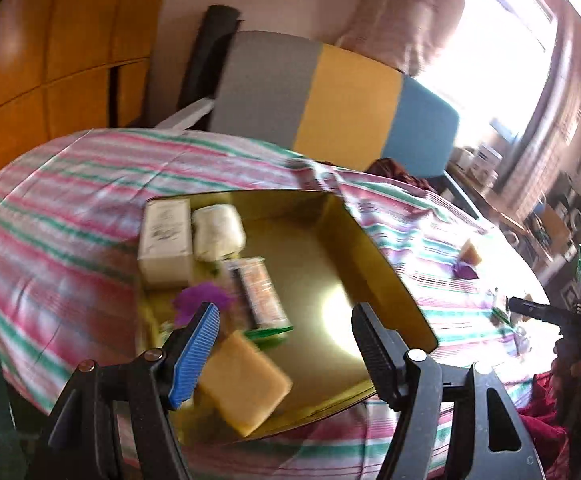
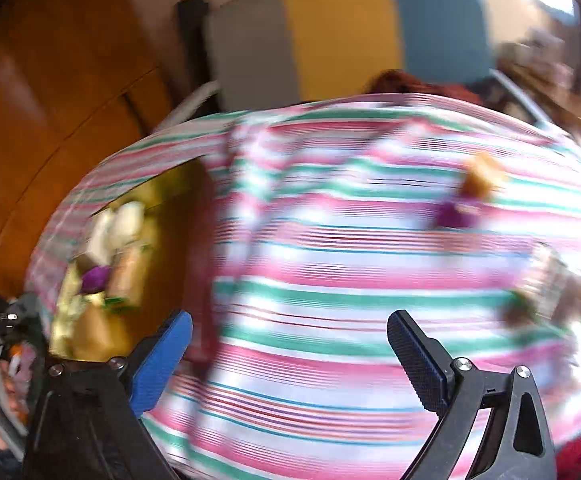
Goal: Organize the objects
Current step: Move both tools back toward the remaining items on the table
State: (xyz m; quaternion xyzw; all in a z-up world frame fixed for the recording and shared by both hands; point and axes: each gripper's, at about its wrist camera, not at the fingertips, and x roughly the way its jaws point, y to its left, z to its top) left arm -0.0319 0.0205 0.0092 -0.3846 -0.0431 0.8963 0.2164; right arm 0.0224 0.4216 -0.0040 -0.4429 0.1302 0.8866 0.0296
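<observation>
While both views are blurred, the layout reads clearly. Gold tray (image 1: 374, 256) sits on the striped cloth (image 1: 70, 184) covering the counter. Inside it: a white box (image 1: 165, 240) and a white roll (image 1: 218, 232) side by side at the far end, a printed tube (image 1: 260, 292) beside them, a purple item (image 1: 200, 300), and a yellow block (image 1: 244, 384) nearest the camera. Left claw (image 1: 286, 344) hovers above the tray, jaws wide apart, nothing between them. Right claw (image 2: 290, 360) is over bare cloth to the right of the tray, jaws spread wide, empty. Loose on the cloth, well apart from the tray: a tan piece (image 2: 484, 178) touching a purple scrap (image 2: 456, 214).
</observation>
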